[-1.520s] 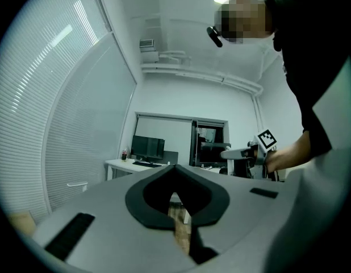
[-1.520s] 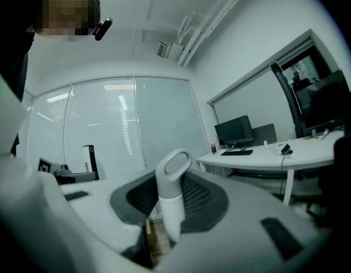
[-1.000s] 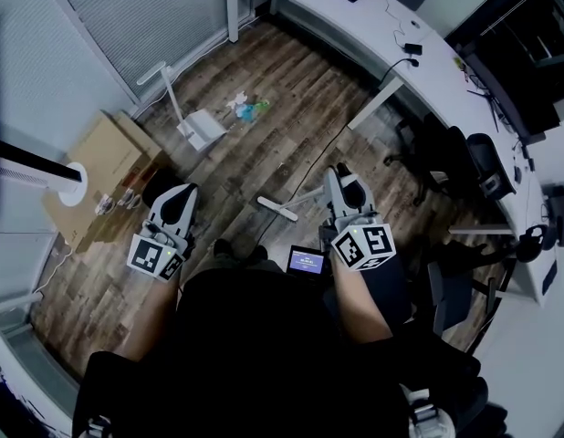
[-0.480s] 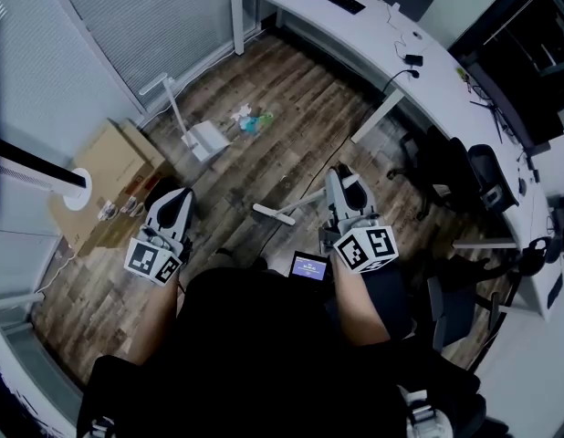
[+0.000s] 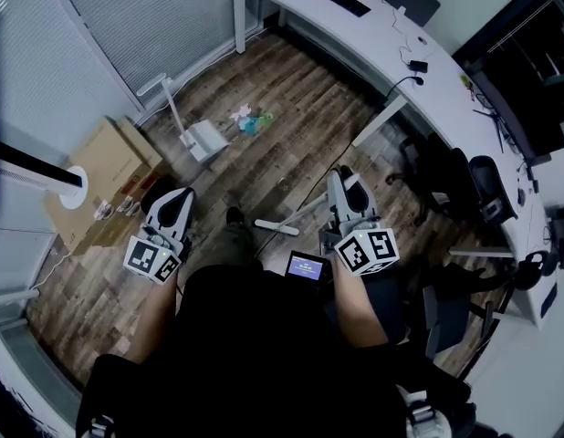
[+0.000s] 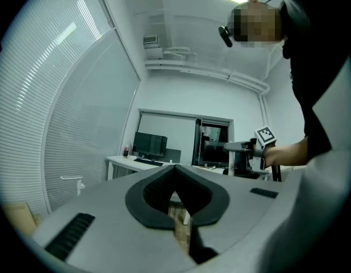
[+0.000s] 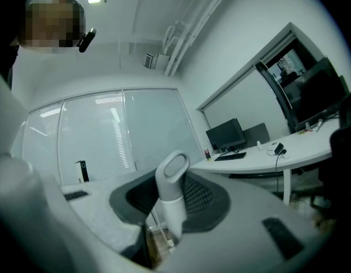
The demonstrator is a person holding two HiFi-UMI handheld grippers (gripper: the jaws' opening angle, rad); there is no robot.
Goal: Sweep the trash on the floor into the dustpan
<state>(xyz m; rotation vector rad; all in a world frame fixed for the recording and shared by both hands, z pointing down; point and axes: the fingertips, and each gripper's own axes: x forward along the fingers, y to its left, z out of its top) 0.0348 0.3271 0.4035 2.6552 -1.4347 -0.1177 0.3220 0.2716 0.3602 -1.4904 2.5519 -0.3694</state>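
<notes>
Head view: I am seeing crumpled white-and-green trash [image 5: 249,119] lying on the wooden floor [image 5: 300,99], near the white upright-handled dustpan [image 5: 204,138]. Left gripper view: the left gripper [image 6: 175,178] is keeping its jaws pressed together, empty. Right gripper view: the right gripper [image 7: 172,209] is clamping its jaws on a white loop-ended broom handle [image 7: 171,181].

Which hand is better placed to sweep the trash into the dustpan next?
Likely right. The right tool is shut on the broom handle, with the broom head down at the floor; the left tool is shut on nothing.
</notes>
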